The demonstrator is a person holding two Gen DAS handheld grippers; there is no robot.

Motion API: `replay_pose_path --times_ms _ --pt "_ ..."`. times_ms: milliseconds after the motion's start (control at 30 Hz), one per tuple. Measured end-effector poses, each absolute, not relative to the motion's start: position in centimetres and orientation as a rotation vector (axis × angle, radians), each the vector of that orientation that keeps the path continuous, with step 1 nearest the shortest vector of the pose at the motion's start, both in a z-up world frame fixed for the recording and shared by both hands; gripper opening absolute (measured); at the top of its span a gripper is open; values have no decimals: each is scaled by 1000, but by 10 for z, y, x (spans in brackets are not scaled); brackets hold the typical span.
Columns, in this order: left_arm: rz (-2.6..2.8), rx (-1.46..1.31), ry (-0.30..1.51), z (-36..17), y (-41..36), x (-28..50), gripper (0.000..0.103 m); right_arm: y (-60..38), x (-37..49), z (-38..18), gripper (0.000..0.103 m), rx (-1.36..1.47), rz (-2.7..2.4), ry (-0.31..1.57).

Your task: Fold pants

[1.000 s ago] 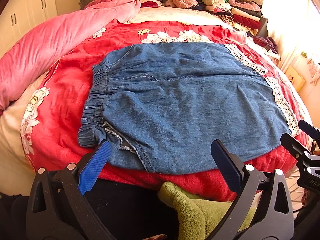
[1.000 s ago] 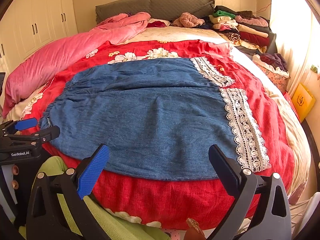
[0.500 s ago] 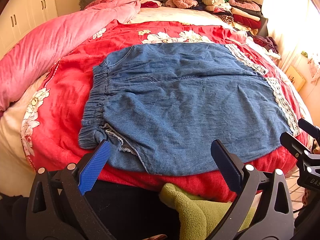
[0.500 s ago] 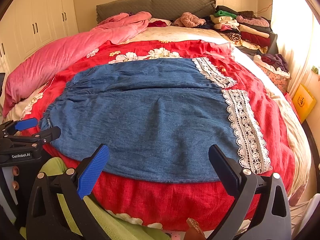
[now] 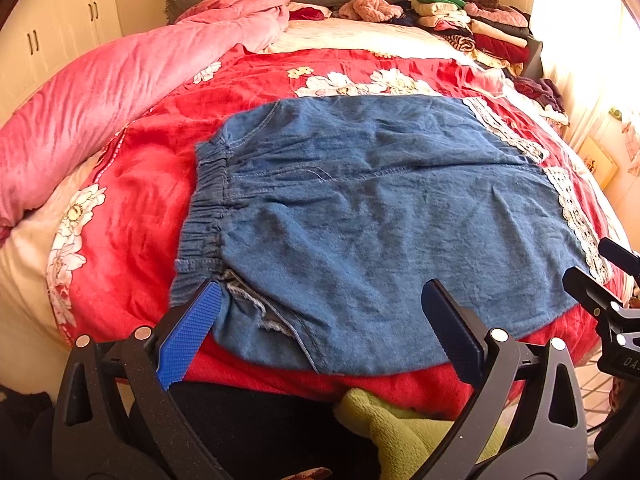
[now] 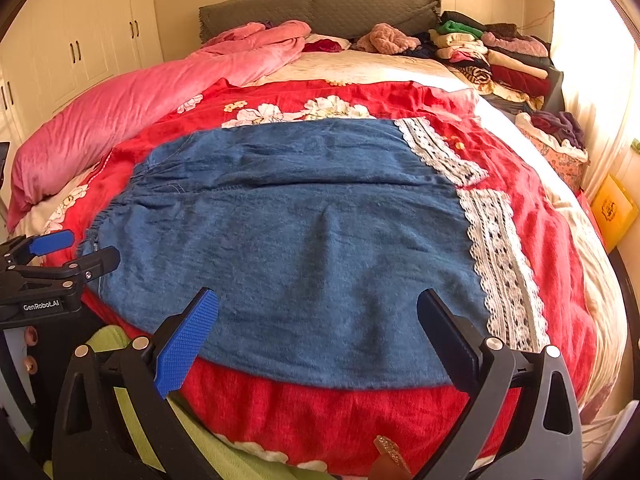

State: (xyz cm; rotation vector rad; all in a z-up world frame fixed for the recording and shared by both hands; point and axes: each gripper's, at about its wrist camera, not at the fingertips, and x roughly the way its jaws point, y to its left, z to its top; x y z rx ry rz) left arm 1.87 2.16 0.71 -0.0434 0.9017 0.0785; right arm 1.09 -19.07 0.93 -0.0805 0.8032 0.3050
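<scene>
The pants (image 5: 384,216) are lying flat across the red quilt (image 5: 132,208) at the bed's near edge, unfolded. Both the left gripper (image 5: 320,312) and right gripper (image 6: 316,320) are hovering spread wide, holding nothing; each should be biting the near hem cleanly, catching both layers. The soft denim is bunching at its elastic waistband (image 5: 208,200), and the leg ends are carrying white lace trim (image 6: 500,256).

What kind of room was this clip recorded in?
A home bedroom, most likely. The denim pants lie flat on a bed with a red floral cover and a grey padded headboard. Stacked folded clothes sit at the far right, and cream wardrobe doors line the left wall.
</scene>
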Motion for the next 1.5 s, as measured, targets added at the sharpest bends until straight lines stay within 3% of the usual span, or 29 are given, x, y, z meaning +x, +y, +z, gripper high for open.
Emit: replay_pose_path --times_ms 900,1100,1500 --pt "195 -91 912 23 116 107 94 -127 144 42 99 -140 427 734" --pt "217 -99 915 20 140 125 94 -115 180 39 99 -130 466 789" --pt "186 -55 957 3 165 169 94 -65 236 32 99 -301 496 782"
